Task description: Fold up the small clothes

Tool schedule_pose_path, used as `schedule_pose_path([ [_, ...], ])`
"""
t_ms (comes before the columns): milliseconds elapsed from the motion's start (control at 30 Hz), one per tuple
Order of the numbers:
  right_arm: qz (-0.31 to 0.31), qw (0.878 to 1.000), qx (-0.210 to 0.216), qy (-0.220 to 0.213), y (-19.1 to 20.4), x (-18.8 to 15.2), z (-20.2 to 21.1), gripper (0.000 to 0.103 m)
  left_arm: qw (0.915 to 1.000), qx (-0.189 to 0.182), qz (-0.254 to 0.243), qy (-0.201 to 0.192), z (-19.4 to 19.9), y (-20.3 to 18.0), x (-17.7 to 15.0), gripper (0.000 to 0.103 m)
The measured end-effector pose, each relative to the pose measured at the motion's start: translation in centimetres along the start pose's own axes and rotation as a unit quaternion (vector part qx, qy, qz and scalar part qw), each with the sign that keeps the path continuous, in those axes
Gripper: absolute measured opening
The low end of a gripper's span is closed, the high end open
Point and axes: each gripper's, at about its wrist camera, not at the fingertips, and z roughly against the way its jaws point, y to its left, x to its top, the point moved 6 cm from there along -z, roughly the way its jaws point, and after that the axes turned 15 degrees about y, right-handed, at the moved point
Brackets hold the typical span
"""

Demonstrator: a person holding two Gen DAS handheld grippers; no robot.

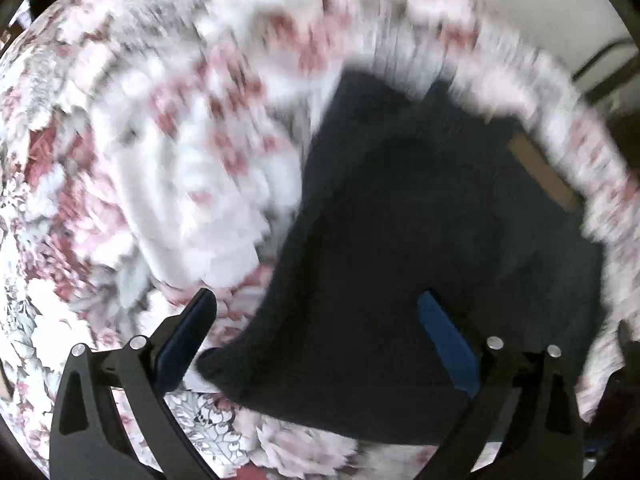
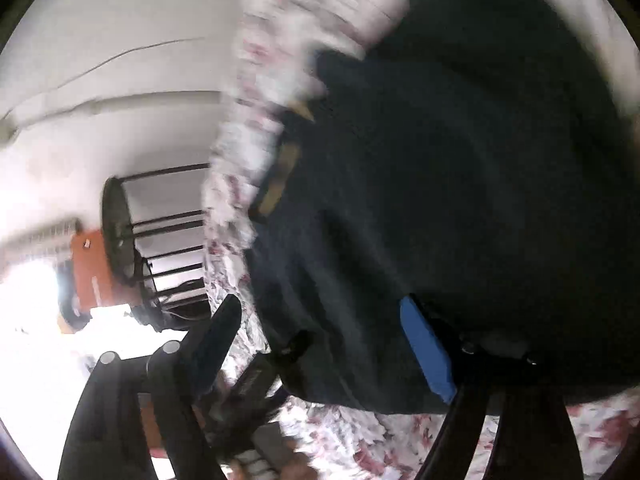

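A dark navy garment (image 1: 420, 240) lies spread on a bed with a red-and-white floral sheet (image 1: 120, 160). A tan label (image 1: 540, 168) shows at its far edge. My left gripper (image 1: 316, 312) is open above the garment's near left corner, jaws wide apart, nothing between them. In the right wrist view the same dark garment (image 2: 460, 180) fills the right side, with the tan label (image 2: 280, 176) at its left edge. My right gripper (image 2: 320, 320) is open just over the garment's near edge. Both views are motion-blurred.
The floral sheet (image 2: 340, 440) runs under the garment. Left of the bed in the right wrist view stand a black metal rack (image 2: 160, 240), an orange panel (image 2: 92, 268), a white wall and a bright overexposed area. A dark frame (image 1: 608, 68) sits at the far right.
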Motion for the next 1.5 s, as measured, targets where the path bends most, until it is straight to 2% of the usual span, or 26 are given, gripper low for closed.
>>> schedule_pose_path([
  [67, 0.04, 0.998, -0.037, -0.023, 1.3, -0.1, 1.8, 0.083, 0.9994, -0.009, -0.015, -0.032, 2.2, -0.8, -0.3, 0.098],
  [133, 0.054, 0.996, -0.059, -0.049, 1.2, -0.2, 4.1, 0.083, 0.998, -0.021, -0.034, -0.049, 3.4, -2.0, -1.0, 0.098],
  [267, 0.053, 0.992, -0.076, -0.086, -1.0, 0.2, 9.1, 0.083, 0.9932, -0.03, -0.104, -0.043, 2.9, -5.5, -1.9, 0.098],
  [367, 0.068, 0.986, -0.101, -0.11, -2.6, 0.1, 11.7, 0.083, 0.9872, 0.012, -0.156, -0.032, 1.1, -7.1, -1.7, 0.098],
  [433, 0.075, 0.984, -0.114, -0.118, -3.9, 0.2, 12.7, 0.083, 0.9809, 0.058, -0.183, -0.032, 0.0, -8.5, -2.3, 0.098],
  [533, 0.068, 0.985, -0.116, -0.106, -5.6, 0.8, 12.4, 0.082, 0.9753, 0.085, -0.203, -0.015, -1.9, -9.7, -3.1, 0.098],
  [633, 0.06, 0.987, -0.117, -0.097, -6.6, 1.3, 11.6, 0.082, 0.9746, 0.094, -0.203, -0.008, -2.9, -10.1, -3.2, 0.098],
  [800, 0.067, 0.988, -0.113, -0.084, -6.8, 2.2, 9.6, 0.082, 0.9784, 0.081, -0.19, 0.003, -3.4, -9.9, -3.0, 0.099],
  [900, 0.083, 0.984, -0.133, -0.08, -6.7, 2.4, 8.3, 0.084, 0.9796, 0.076, -0.186, 0.006, -3.6, -9.8, -2.8, 0.099],
  [1033, 0.108, 0.976, -0.164, -0.091, -6.4, 2.4, 7.3, 0.083, 0.9783, 0.096, -0.182, -0.028, -2.3, -8.6, -2.4, 0.099],
  [1067, 0.115, 0.974, -0.166, -0.098, -6.1, 2.3, 7.1, 0.08, 0.9778, 0.101, -0.18, -0.038, -1.9, -8.6, -2.3, 0.099],
  [1100, 0.12, 0.975, -0.158, -0.101, -5.7, 2.2, 7.1, 0.071, 0.9779, 0.102, -0.177, -0.044, -1.7, -8.5, -2.2, 0.099],
  [1167, 0.13, 0.978, -0.136, -0.095, -4.8, 2.0, 6.5, 0.07, 0.9797, 0.097, -0.17, -0.045, -1.6, -8.2, -2.1, 0.099],
  [1267, 0.137, 0.975, -0.142, -0.097, -4.6, 1.9, 6.3, 0.063, 0.9813, 0.099, -0.161, -0.035, -2.6, -7.6, -2.1, 0.099],
  [1300, 0.128, 0.978, -0.138, -0.095, -5.1, 2.1, 6.4, 0.057, 0.9832, 0.089, -0.155, -0.035, -2.9, -7.3, -2.0, 0.099],
  [1333, 0.115, 0.98, -0.135, -0.092, -5.7, 2.3, 6.5, 0.047, 0.9849, 0.08, -0.149, -0.035, -3.1, -7.1, -1.9, 0.099],
  [1400, 0.086, 0.983, -0.131, -0.091, -7.5, 2.8, 6.9, 0.039, 0.9903, 0.049, -0.125, -0.037, -3.4, -6.0, -1.5, 0.099],
  [1467, 0.07, 0.988, -0.106, -0.093, -8.3, 3.0, 6.9, 0.039, 0.9925, 0.035, -0.111, -0.037, -3.7, -5.3, -1.3, 0.099],
  [1500, 0.073, 0.987, -0.108, -0.093, -8.4, 3.1, 6.8, 0.041, 0.9923, 0.04, -0.112, -0.035, -3.7, -5.5, -1.2, 0.099],
])
